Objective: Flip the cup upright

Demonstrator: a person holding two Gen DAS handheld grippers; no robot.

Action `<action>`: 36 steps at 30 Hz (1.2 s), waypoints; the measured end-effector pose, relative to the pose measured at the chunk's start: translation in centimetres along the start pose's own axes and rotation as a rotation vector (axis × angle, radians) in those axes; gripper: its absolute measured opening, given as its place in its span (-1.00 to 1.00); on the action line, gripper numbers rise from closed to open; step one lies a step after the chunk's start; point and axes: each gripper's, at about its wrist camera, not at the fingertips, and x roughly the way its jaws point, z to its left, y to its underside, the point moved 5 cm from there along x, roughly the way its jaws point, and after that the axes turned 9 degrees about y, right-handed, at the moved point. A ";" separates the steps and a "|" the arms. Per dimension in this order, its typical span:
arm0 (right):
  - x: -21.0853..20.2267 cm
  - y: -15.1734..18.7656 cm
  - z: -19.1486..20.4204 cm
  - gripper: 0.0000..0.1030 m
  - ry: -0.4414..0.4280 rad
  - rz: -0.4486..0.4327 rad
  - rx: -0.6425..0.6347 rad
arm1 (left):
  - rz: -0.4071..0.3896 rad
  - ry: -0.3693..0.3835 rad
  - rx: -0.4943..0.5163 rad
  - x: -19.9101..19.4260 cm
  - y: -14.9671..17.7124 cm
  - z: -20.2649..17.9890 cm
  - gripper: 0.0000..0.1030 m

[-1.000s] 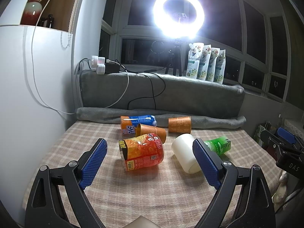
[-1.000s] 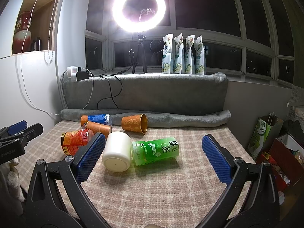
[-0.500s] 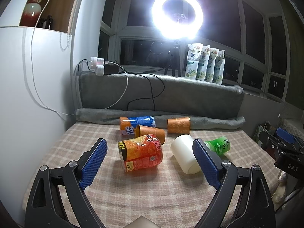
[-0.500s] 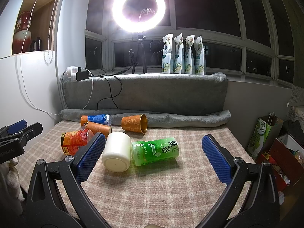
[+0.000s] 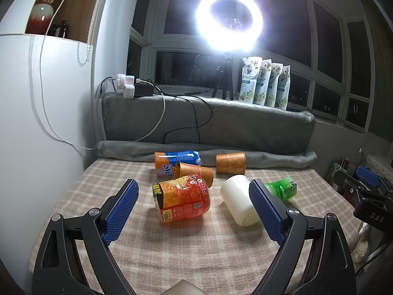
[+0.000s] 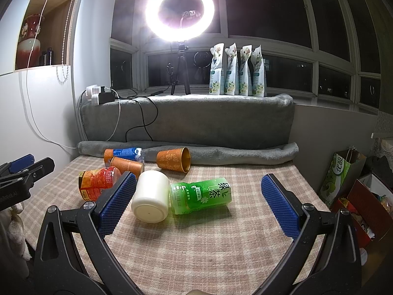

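Observation:
A white cup lies on its side on the checked cloth, base toward the near edge. Two orange-gold cups also lie on their sides: one by the grey roll, one behind the orange-red bottle. My left gripper is open and empty, its jaws standing either side of the orange-red bottle, short of it. My right gripper is open and empty, just short of the white cup and the green tea bottle.
A blue-orange bottle lies at the back by the rolled grey blanket. A white wall bounds the left. Bags and boxes stand off the table's right edge. A ring light glares behind.
The left gripper's view has shifted slightly, the bottles sitting a little higher in frame. The right gripper and all objects stay still.

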 end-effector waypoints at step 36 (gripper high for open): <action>7.6 -0.6 1.7 1.00 -0.119 0.140 -0.069 | 0.071 -0.010 0.009 1.6 1.7 1.5 0.78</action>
